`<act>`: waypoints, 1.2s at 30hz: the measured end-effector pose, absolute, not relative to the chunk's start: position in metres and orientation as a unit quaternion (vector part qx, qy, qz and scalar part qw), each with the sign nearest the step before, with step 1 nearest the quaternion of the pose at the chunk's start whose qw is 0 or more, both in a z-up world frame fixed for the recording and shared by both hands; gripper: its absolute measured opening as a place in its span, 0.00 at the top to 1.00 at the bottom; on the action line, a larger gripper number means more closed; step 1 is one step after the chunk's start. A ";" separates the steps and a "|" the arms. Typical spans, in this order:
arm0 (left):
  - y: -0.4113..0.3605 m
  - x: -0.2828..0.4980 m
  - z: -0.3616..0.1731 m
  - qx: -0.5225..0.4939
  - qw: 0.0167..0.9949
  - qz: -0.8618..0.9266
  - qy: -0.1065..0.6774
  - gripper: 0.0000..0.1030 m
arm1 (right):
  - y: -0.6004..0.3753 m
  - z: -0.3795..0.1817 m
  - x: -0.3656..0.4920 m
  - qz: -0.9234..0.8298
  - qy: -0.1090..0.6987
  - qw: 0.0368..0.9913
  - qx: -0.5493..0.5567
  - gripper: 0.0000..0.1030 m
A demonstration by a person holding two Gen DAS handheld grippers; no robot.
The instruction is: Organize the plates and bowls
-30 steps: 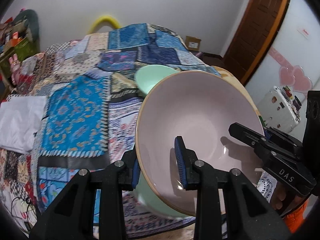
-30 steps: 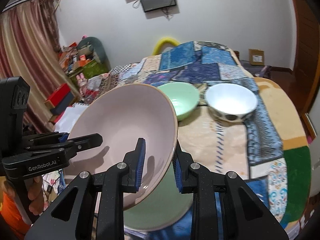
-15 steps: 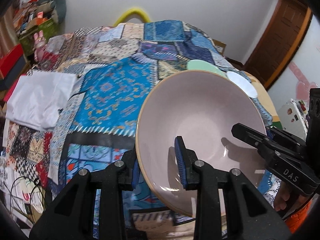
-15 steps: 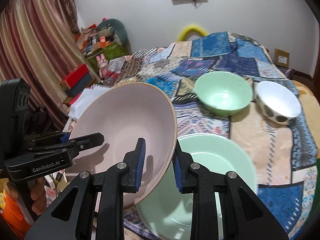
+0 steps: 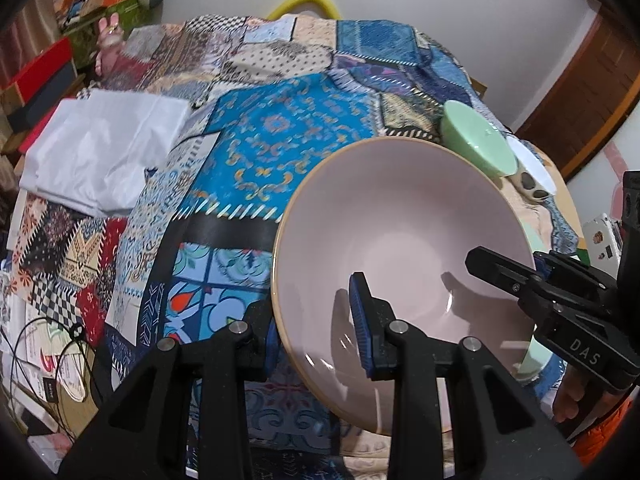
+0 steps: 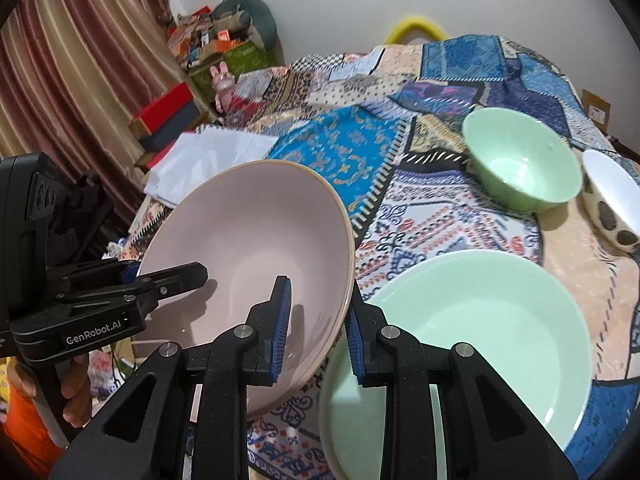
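Note:
Both grippers hold one large pink bowl [image 5: 404, 216] by its rim, lifted and tilted above the table. My left gripper [image 5: 316, 332] is shut on its left rim; my right gripper [image 6: 316, 332] is shut on the opposite rim of the same pink bowl [image 6: 256, 236]. A large green plate [image 6: 472, 336] lies on the cloth just right of the bowl. A green bowl [image 6: 524, 160] and a white spotted bowl [image 6: 612, 200] stand further back right. The green bowl [image 5: 476, 144] also shows in the left wrist view.
A patchwork cloth [image 5: 280, 148] covers the round table. A folded white cloth [image 5: 100, 152] lies at the left. Boxes and clutter [image 6: 208, 44] stand by the wall and curtain. Cables [image 5: 60, 344] lie at the left front edge.
The pink bowl, held by both grippers, has been carried left off the green plate. The plate and both small bowls now sit to its right.

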State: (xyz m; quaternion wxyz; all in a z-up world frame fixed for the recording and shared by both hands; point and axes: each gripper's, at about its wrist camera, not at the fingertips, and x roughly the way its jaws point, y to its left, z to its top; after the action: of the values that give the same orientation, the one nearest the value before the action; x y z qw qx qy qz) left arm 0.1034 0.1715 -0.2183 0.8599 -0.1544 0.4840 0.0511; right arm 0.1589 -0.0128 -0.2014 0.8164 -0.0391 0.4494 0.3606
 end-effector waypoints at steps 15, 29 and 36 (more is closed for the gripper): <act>0.194 0.107 -0.251 -0.167 0.845 0.060 0.504 0.70 | 0.015 -0.228 0.167 0.363 0.482 0.795 -0.070 0.77; 0.183 0.109 -0.246 -0.133 0.854 0.069 0.499 0.62 | 0.010 -0.226 0.170 0.358 0.482 0.796 -0.072 0.74; 0.182 0.101 -0.220 -0.110 0.871 0.091 0.470 0.45 | -0.005 -0.211 0.169 0.357 0.462 0.809 -0.062 0.74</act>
State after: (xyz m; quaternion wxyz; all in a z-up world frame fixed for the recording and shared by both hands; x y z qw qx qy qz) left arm 0.1013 0.1822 -0.2200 0.8709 -0.1105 0.4701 0.0914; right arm 0.1690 -0.0048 -0.2115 0.8094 -0.0615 0.4619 0.3574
